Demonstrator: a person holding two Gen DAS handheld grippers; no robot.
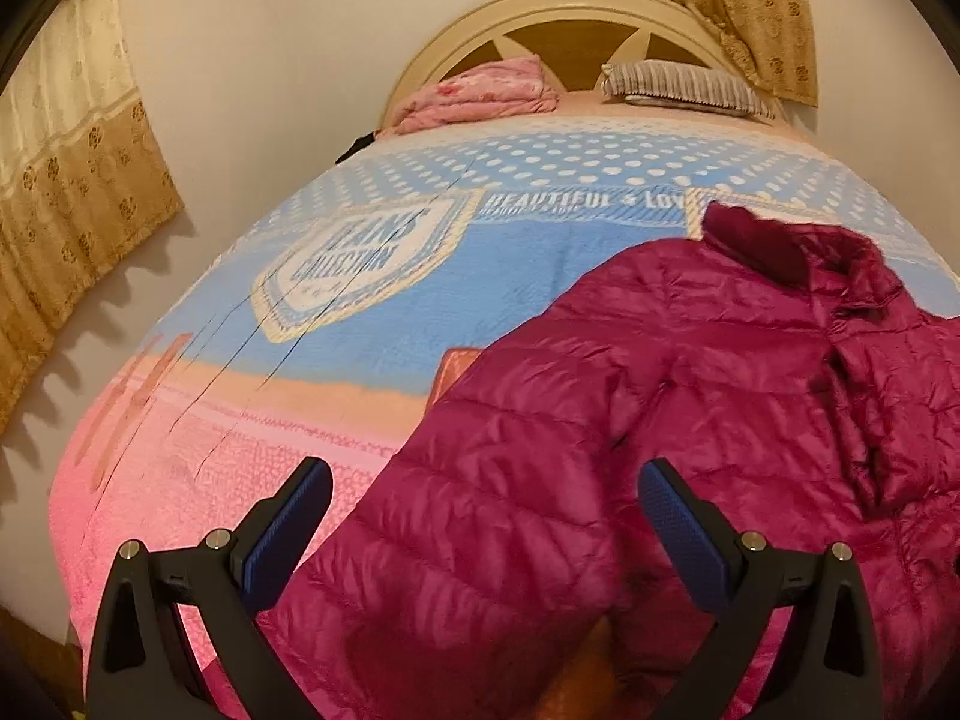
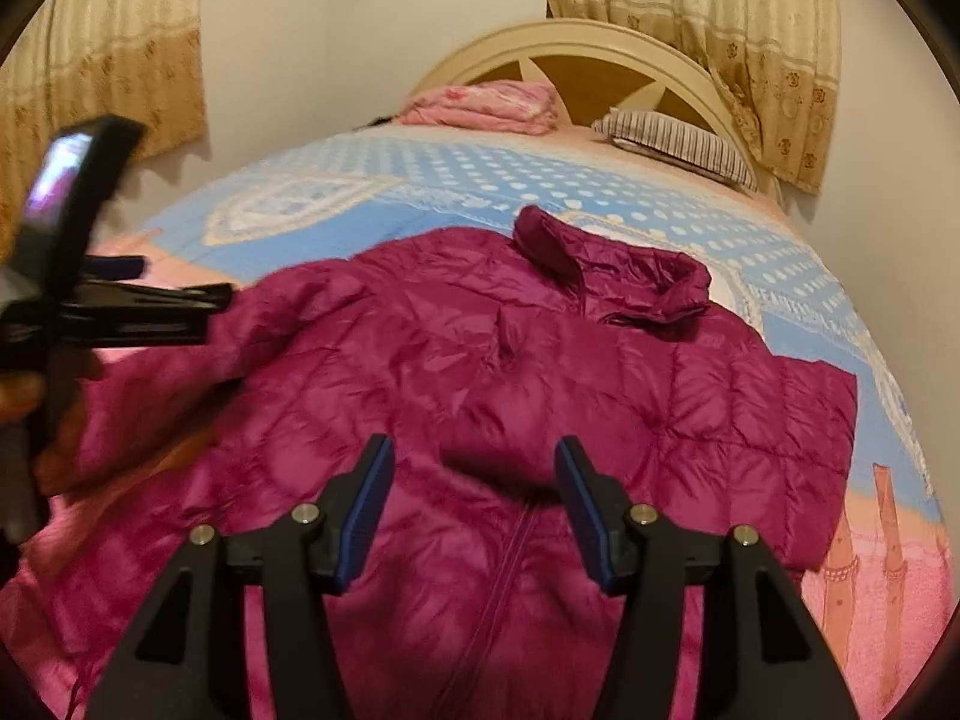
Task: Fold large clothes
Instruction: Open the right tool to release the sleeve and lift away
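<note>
A magenta quilted puffer jacket [image 2: 540,372] lies front up on the bed, collar toward the headboard. It also shows in the left wrist view [image 1: 690,390]. My left gripper [image 1: 486,474] is open, hovering over the jacket's left sleeve [image 1: 480,516]. It also shows at the left of the right wrist view [image 2: 180,306], blurred. My right gripper [image 2: 474,450] is open above the jacket's lower front, over the zipper [image 2: 510,546]. Neither holds anything.
The bed [image 1: 372,324] has a blue and pink patterned blanket. A folded pink quilt [image 1: 480,93] and a striped pillow [image 1: 684,84] lie by the cream headboard [image 1: 576,6]. Beige curtains [image 1: 72,168] hang on the wall at the left and behind the headboard.
</note>
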